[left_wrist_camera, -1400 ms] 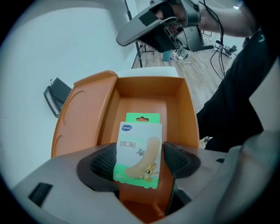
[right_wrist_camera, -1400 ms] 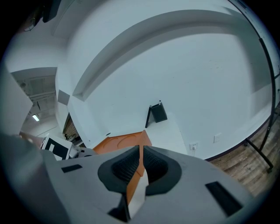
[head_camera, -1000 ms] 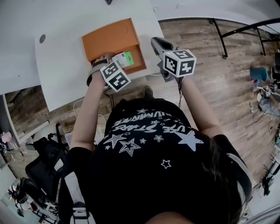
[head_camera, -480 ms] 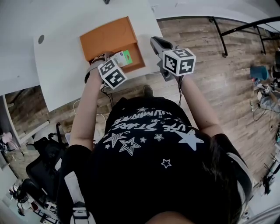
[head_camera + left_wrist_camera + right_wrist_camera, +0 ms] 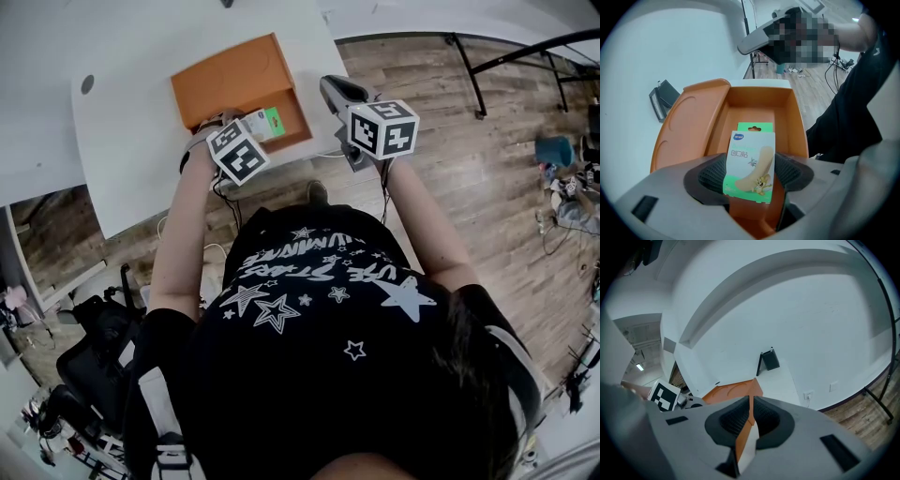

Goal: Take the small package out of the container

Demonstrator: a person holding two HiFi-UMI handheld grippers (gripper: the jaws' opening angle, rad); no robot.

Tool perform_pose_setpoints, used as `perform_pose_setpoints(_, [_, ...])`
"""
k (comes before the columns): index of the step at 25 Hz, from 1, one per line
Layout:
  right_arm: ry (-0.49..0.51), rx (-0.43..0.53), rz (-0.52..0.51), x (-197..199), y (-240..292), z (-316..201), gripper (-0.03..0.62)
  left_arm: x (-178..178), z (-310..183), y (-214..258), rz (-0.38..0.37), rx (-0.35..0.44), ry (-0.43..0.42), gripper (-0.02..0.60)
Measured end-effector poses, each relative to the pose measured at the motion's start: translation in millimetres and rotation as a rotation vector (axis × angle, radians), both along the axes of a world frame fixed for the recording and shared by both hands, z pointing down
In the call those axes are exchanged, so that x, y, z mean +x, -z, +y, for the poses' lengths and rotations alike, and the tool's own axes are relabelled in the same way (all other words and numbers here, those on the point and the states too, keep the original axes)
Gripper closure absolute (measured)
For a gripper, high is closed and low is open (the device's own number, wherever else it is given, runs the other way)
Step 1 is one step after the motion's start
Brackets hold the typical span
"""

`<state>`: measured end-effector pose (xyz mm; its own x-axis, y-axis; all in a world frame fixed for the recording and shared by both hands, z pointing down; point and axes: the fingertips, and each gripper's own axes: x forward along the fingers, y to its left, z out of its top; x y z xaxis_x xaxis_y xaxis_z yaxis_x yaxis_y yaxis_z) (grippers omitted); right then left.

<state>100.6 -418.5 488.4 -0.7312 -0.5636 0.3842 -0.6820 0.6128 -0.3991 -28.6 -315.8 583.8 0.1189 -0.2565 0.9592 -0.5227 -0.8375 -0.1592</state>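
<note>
Pinching the small package (image 5: 751, 161) between my left gripper (image 5: 750, 174) jaws, I hold it above the near end of the orange container (image 5: 717, 124). My right gripper (image 5: 750, 420) is clamped on the container's wall. By my reckoning, only carrying it clear remains.

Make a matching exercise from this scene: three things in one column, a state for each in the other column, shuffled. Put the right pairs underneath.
Things:
1. small package
2. container
3. right gripper

States:
A. shut on a thin orange wall
B. orange, lid folded open
C. gripped upright by the left gripper

Pairs: 1-C, 2-B, 3-A
</note>
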Motion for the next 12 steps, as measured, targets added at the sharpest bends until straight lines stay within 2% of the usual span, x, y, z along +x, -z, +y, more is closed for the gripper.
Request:
perform_pose_setpoints(5, [-0.01, -0.002, 0.006, 1.3, -2.3, 2.2, 0.537, -3.1, -1.7, -5.5, -0.034, 0.036, -0.025, 0.232])
perform_pose_setpoints(12, [-0.018, -0.016, 0.005, -0.2, -4.2, 9.4, 0.537, -3.7, 2.9, -7.3, -0.005, 0.008, -0.044, 0.233])
